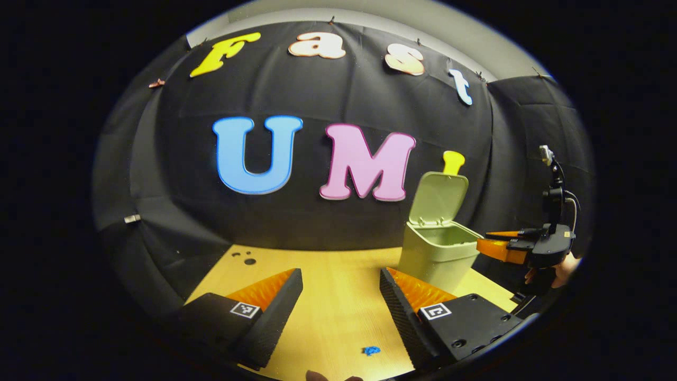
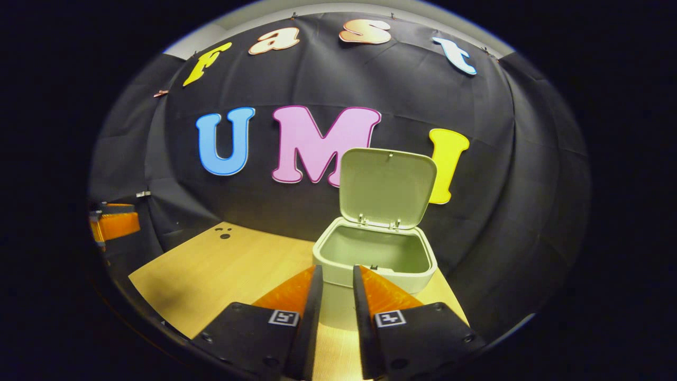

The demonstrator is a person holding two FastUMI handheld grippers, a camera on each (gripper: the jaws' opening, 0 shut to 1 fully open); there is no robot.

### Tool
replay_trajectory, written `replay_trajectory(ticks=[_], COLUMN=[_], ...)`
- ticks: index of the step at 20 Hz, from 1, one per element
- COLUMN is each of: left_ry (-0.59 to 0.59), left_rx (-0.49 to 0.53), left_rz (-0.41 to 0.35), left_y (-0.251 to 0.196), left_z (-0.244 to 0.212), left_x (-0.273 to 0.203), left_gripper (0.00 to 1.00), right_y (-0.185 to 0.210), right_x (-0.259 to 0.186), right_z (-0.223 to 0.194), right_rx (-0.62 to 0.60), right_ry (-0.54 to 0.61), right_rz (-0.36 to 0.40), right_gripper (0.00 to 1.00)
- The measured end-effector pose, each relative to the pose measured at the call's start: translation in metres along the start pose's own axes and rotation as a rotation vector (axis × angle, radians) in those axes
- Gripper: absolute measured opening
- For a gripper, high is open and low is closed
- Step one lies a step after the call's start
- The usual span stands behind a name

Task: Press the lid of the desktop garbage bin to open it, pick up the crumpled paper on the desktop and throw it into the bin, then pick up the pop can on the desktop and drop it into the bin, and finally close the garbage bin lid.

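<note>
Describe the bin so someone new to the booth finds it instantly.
Start at the wooden table in front of the black cloth wall. Near the table's far right corner stands the garbage bin, a small pale green box with rounded corners. Its hinged lid stands upright and open at the back, and nothing else on the table is that tall or that colour.

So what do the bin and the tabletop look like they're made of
The bin with its raised lid looks like moulded plastic: pale green, matte, with rounded corners, thin even walls and small moulded hinge tabs. The tabletop looks like light wood or a wood-look laminate, with fine straight grain lines and a slight sheen; which one is unclear.
</note>
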State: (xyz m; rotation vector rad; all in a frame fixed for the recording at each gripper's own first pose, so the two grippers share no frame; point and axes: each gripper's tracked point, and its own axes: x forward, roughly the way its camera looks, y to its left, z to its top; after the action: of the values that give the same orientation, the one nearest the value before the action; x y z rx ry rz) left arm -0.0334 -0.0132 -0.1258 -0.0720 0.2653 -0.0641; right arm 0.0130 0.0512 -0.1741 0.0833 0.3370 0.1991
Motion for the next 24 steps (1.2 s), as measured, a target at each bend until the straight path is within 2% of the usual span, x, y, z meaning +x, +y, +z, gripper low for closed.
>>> replay_trajectory(ticks=[1,3,8,12,17,24], left_ry=[0.026,0.071,0.204,0.279,0.415,0.560], left_rx=[-0.001,0.001,0.009,-0.018,0.050,0.117], left_rz=[-0.013,-0.053,-0.126,-0.186,-0.152,-0.169], left_y=[-0.002,-0.009,-0.031,-0.054,-0.057,-0.077], left_z=[-0.012,-0.036,-0.108,-0.154,-0.211,-0.271], left_x=[0.002,0.008,0.026,0.039,0.051,0.065], left_gripper=[0.95,0.94,0.93,0.92,0.89,0.86], right_y=[0.002,0.006,0.014,0.006,-0.017,-0.050], right_x=[-0.004,-0.010,-0.023,-0.030,-0.037,-0.045], right_z=[-0.006,-0.010,-0.018,-0.023,-0.034,-0.050], right_rx=[-0.011,-0.031,-0.006,-0.008,0.006,0.034], right_ry=[0.014,0.027,0.044,0.060,0.086,0.124], right_rz=[0.010,0.018,0.040,0.049,0.037,0.000], right_gripper=[0.50,0.60,0.60,0.60,0.62,0.62])
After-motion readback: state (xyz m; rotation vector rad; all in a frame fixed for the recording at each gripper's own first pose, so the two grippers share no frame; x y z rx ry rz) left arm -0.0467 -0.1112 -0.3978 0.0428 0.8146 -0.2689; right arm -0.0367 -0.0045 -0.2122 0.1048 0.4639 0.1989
